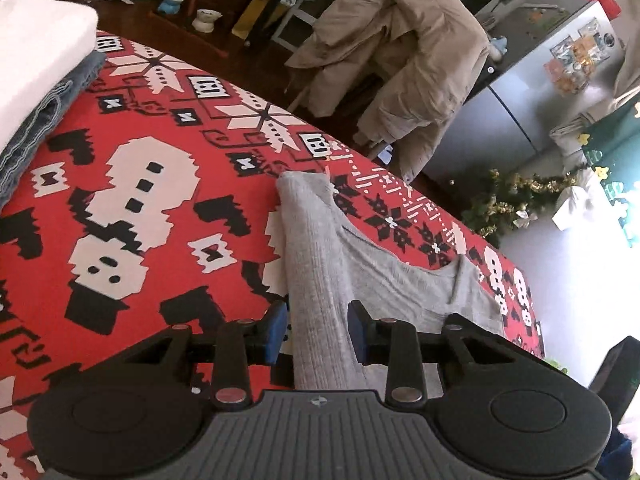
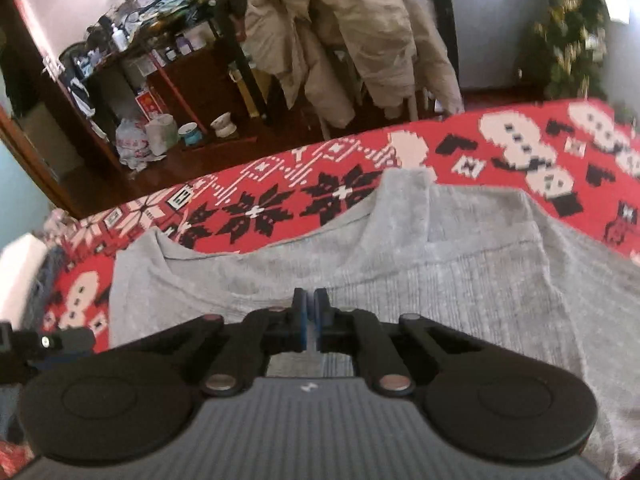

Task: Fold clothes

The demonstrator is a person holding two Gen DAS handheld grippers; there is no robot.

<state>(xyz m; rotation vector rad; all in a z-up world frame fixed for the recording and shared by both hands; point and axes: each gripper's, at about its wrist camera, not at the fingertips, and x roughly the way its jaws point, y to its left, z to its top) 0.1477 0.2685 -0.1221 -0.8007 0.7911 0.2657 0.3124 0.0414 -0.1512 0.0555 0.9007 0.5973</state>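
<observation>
A grey ribbed sweater (image 2: 440,280) lies spread on the red patterned tablecloth (image 2: 280,208), neckline toward the far edge. In the left wrist view one of its sleeves (image 1: 316,260) runs as a long folded strip away from me. My left gripper (image 1: 318,328) straddles that sleeve. Its blue-padded fingers (image 1: 276,330) stand apart on either side of the cloth, and I see no squeeze on it. My right gripper (image 2: 310,300) hovers low over the sweater's chest with its jaws together. The cloth under the tips looks flat, and I cannot see any pinched between them.
A folded white cloth (image 1: 36,60) on folded denim (image 1: 44,120) sits at the table's left end. Beyond the far edge a beige jacket (image 1: 400,60) hangs on a chair, with cluttered shelves (image 2: 160,52), a grey fridge (image 1: 520,100) and tinsel greenery (image 1: 520,200).
</observation>
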